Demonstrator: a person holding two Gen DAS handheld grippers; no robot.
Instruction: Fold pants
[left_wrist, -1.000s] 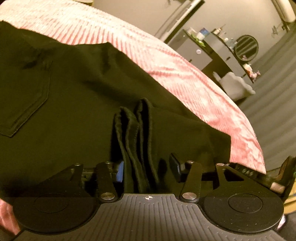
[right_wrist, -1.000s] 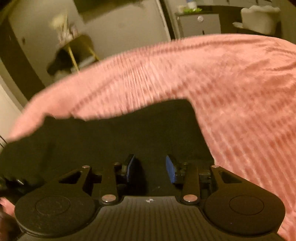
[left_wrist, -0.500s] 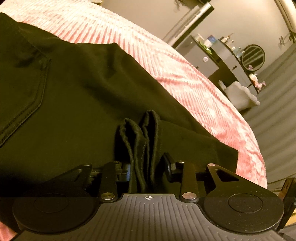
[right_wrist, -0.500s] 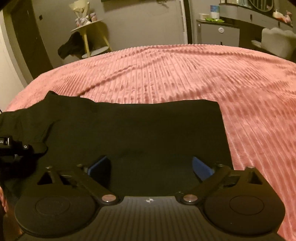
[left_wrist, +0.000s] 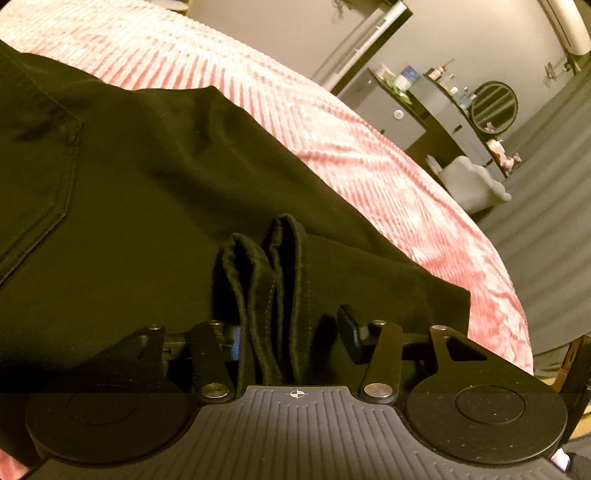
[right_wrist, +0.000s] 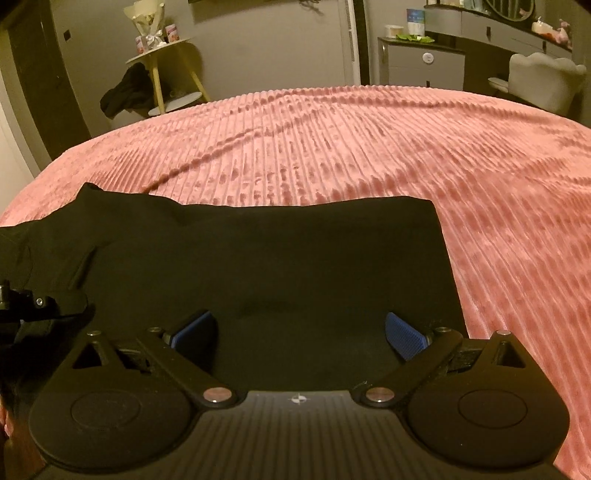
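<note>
Black pants (left_wrist: 155, 206) lie folded on a pink ribbed bedspread (left_wrist: 332, 147). In the left wrist view a back pocket shows at the left. A bunch of folded hem layers (left_wrist: 269, 295) stands between the fingers of my left gripper (left_wrist: 291, 332), against the left finger. The right finger stands off it with a gap, so the jaws are part open. In the right wrist view the pants (right_wrist: 295, 258) lie flat with a straight far edge. My right gripper (right_wrist: 299, 330) is wide open and empty just above them. Part of the left gripper (right_wrist: 33, 306) shows at the left edge.
The bedspread (right_wrist: 369, 147) stretches far and right of the pants. Beyond the bed stand a yellow side table (right_wrist: 162, 74) with dark clothing, a grey cabinet (right_wrist: 421, 62), a white chair (right_wrist: 543, 81) and a round mirror (left_wrist: 493, 107).
My left gripper closed on the hem bunch half a second ago and has now opened again. My right gripper swung over the pants and opened wide.
</note>
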